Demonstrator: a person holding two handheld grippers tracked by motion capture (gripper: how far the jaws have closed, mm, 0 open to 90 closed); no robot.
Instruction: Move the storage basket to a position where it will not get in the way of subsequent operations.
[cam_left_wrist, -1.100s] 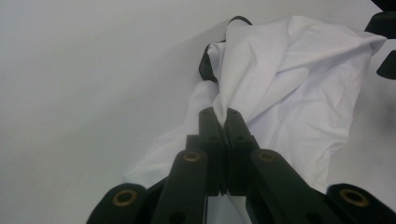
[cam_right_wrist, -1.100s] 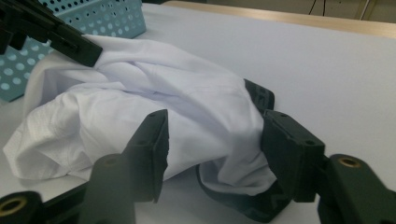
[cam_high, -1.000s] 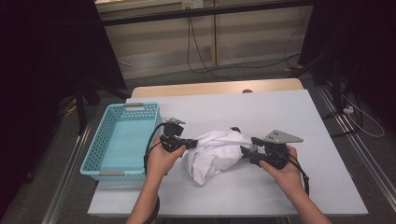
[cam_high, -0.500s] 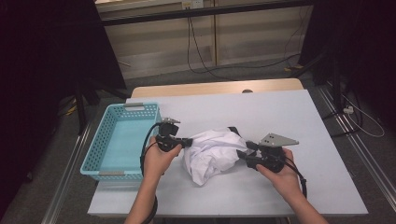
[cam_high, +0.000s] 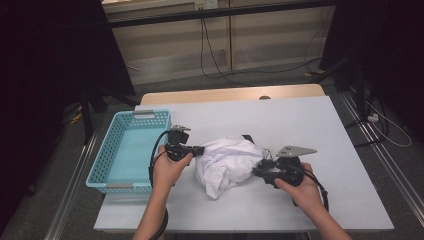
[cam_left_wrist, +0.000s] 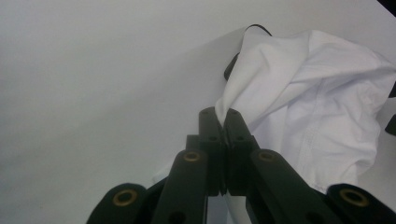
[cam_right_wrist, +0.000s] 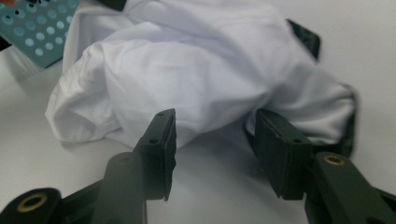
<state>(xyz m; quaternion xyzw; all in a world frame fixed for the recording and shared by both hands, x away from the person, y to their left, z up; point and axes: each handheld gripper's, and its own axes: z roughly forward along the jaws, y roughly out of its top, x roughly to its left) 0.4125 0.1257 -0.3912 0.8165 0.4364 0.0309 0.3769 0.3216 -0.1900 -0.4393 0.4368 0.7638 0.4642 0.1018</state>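
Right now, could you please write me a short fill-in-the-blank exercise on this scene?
1. The crumpled cloth on the table is ____ in colour.
2. The left gripper is ____ on an edge of the cloth.
3. The right gripper has its jaws ____, with a fold of cloth between them.
4. The basket stands at the table's ____ edge in the high view.

Missing words: white; shut; open; left

Even overhead light falls on the tabletop (cam_high: 300, 130), which reads bright while the room around it sinks into near-black. Shadows are soft and short under the white cloth (cam_high: 227, 162). In both gripper views the near black jaws are slightly blurred, and the cloth's brightest folds almost wash out.
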